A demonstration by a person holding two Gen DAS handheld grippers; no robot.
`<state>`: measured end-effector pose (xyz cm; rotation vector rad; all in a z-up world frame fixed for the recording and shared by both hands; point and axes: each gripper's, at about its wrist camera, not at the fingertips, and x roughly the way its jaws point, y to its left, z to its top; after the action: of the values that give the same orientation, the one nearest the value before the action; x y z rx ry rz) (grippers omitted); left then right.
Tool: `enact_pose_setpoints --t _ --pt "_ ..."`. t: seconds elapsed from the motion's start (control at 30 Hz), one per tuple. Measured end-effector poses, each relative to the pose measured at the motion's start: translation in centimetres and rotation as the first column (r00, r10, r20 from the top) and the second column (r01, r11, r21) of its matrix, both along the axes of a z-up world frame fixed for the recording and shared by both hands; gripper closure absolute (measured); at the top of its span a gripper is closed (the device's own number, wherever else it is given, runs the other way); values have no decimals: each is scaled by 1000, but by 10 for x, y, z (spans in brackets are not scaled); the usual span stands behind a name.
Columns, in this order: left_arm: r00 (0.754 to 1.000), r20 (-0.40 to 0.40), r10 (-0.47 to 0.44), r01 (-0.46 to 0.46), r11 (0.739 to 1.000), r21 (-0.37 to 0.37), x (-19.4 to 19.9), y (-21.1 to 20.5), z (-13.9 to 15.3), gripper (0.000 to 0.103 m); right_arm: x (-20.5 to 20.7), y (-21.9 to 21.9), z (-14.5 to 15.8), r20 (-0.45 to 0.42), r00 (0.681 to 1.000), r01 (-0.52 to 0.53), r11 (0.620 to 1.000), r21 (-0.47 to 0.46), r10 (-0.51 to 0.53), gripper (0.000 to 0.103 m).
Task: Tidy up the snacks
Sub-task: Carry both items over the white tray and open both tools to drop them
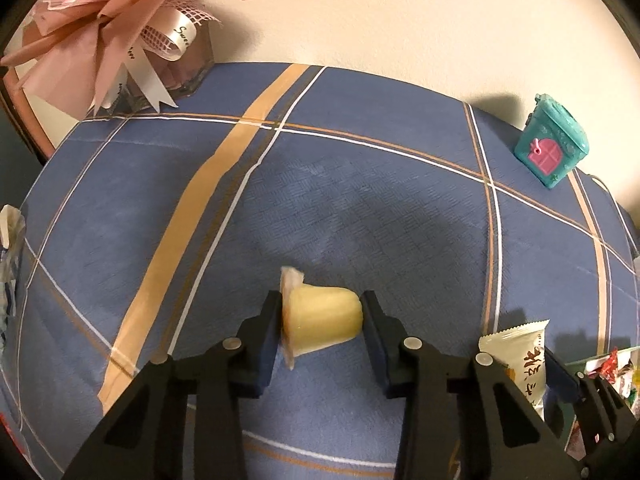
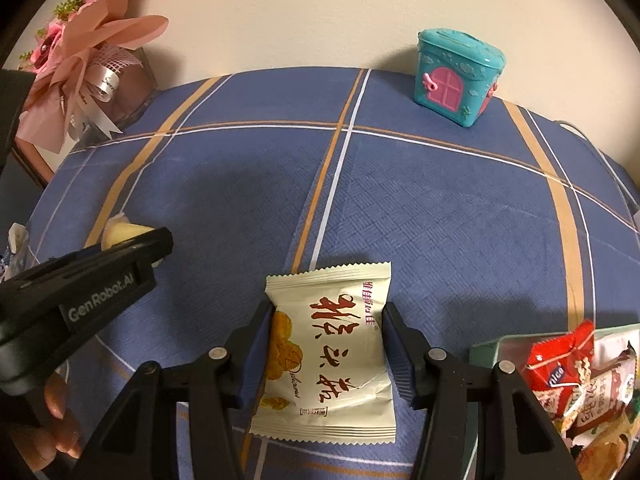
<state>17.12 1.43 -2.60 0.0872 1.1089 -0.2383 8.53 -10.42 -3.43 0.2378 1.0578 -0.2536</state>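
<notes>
My left tool (image 1: 322,320): clamped on yellow jelly cup (image 1: 324,322), held sideways above blue plaid bench (image 1: 360,200). Cream snack packet (image 1: 524,356) at right; teal toy house (image 1: 552,142) far right; pink bouquet (image 1: 120,20) far left.

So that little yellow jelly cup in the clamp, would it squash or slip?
The jelly cup looks like thin plastic, so it probably dents under hard squeezing. The left gripper holds it sideways, lid to base; its tapered, smooth wall might slip. Set down sideways, it would likely roll.

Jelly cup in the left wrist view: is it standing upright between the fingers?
No. The jelly cup lies sideways in the left gripper, its peel lid against one finger and its base against the other.
</notes>
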Motion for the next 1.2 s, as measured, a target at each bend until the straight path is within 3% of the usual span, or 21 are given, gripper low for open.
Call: enact_pose_setpoints --t 0.3,0.7,0.97,1.2 --pt "999 -31 19 -22 995 -98 -32 3 34 64 -31 6 36 16 1000 -2 1000 15 2 47" --pt "994 29 -105 108 984 -139 -119 -25 85 64 -131 -27 87 56 996 72 997 -31 -70 47" --pt "977 47 -210 215 963 -165 -176 -58 97 64 -200 -73 101 92 980 179 984 -3 -178 47" --pt "956 14 -294 292 943 -162 -214 -86 87 64 -240 -99 96 78 966 244 970 20 -244 47"
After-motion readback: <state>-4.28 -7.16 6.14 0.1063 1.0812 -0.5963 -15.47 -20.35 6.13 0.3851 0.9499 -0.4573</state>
